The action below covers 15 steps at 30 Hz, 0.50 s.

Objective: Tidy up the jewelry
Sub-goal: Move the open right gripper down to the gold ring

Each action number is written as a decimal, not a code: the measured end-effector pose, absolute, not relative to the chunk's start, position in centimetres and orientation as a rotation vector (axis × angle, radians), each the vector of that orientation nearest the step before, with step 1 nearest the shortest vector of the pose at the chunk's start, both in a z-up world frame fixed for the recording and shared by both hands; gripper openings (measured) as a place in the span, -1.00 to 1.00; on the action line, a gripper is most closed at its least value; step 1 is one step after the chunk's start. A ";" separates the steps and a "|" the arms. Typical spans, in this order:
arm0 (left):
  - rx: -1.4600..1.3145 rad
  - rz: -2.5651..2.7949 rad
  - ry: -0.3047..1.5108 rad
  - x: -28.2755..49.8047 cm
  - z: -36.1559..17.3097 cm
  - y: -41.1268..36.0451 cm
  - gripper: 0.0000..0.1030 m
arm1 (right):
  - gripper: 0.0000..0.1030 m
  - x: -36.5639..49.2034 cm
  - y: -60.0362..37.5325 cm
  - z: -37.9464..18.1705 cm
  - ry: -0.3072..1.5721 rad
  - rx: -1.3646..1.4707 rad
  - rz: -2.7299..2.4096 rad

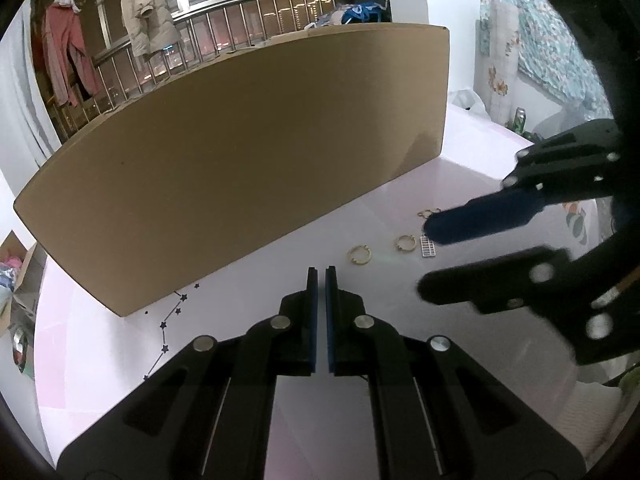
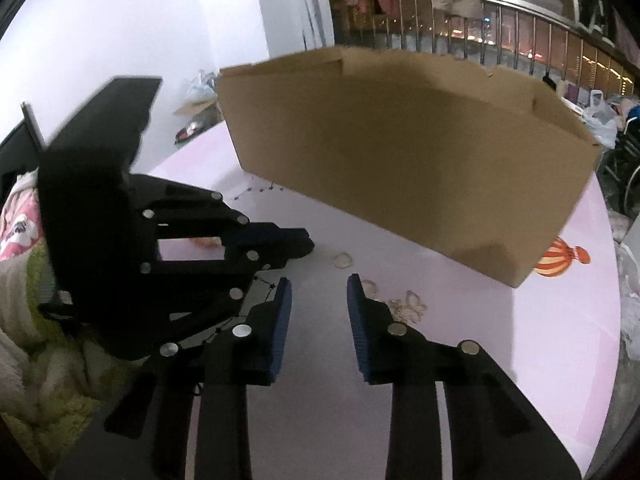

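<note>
**Gold rings beside the box**

Where the tall brown cardboard box [image 1: 240, 160] meets the pale pink tabletop [image 1: 224, 320]: scattered gold rings [image 1: 359, 255] just before its wall. Left gripper [image 1: 321, 276] nearly closed, gripping nothing; right gripper [image 2: 319, 292] spread wide above rings.

A pale pink table [image 1: 120, 360] printed with a star constellation [image 1: 166, 330] and a hot-air balloon [image 2: 560, 262] carries a large cardboard box [image 1: 240, 160]. Just in front of the box lie two gold hoop rings [image 1: 360, 255] [image 1: 405, 243], a small white gridded piece [image 1: 427, 247] and thin, blurred gold jewelry [image 2: 408, 306]
</note>
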<state>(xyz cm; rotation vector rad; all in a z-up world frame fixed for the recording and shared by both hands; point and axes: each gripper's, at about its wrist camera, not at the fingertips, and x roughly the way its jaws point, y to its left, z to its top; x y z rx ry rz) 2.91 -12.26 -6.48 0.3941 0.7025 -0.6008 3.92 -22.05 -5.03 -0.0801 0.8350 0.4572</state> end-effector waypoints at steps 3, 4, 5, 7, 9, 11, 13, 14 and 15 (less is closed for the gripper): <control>0.386 -0.604 0.705 3.1 -6.4 -12.2 -0.94 | -0.47 4.7 -22.2 -5.8 0.881 -0.071 0.452; 0.381 -0.605 0.705 3.2 -6.4 -12.2 -0.94 | -0.48 4.8 -22.3 -6.1 0.896 -0.073 0.443; 0.377 -0.606 0.706 3.2 -6.4 -12.2 -0.94 | -0.49 5.0 -22.4 -6.2 0.897 -0.071 0.442; 0.375 -0.607 0.704 3.2 -6.4 -12.2 -0.94 | -0.49 4.6 -23.0 -6.2 0.901 -0.076 0.415; 0.373 -0.608 0.702 3.2 -6.4 -12.0 -0.94 | -0.49 4.5 -23.8 -6.1 0.901 -0.078 0.384; 0.368 -0.608 0.703 3.3 -6.5 -12.1 -0.94 | -0.49 4.6 -24.9 -6.0 0.905 -0.060 0.356; 0.365 -0.609 0.703 3.3 -6.5 -12.0 -0.94 | -0.49 4.8 -25.4 -6.0 0.904 -0.053 0.341; 0.365 -0.609 0.702 3.3 -6.5 -12.0 -0.94 | -0.49 4.9 -25.5 -5.8 0.895 -0.050 0.346; 0.366 -0.609 0.701 3.4 -6.6 -12.0 -0.94 | -0.49 4.7 -25.5 -5.6 0.884 -0.048 0.357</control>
